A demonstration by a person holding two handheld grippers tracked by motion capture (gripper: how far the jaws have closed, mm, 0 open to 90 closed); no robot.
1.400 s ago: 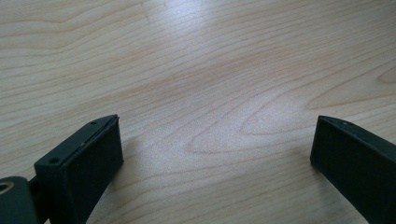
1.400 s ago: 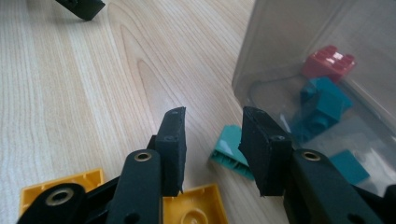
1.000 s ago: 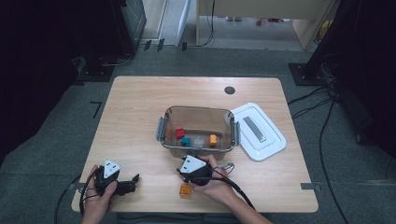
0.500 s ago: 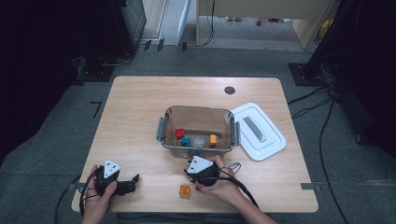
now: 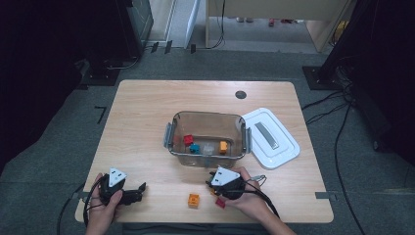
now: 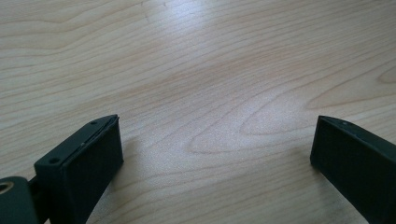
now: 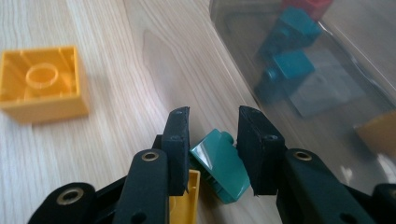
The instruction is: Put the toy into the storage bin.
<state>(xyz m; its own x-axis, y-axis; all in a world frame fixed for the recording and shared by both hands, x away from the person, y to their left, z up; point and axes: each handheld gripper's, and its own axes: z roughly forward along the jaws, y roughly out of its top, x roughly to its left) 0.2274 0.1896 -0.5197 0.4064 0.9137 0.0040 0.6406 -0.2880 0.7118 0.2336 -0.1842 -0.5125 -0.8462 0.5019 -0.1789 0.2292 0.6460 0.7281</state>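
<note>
Since the earlier frames, your right gripper slid from beside the orange block toward the lower middle of the high view, up to the near wall of the clear bin, and its fingers had just been closing. In the right gripper view they stood narrow, pinched on a small green block held tilted between the pads, with a yellow piece tucked just under the left finger. That read as a finished pick: the green block was off the surface and looked bound for the bin, where a red, a teal, a pale grey and an orange block already lay.

The loose orange block stayed on the surface at lower centre, hollow side up, with a small red piece near your right hand. To the right of the bin lay its white lid, off.

Your left gripper rested at the lower left, its fingers spread wide over bare wood, holding nothing.
</note>
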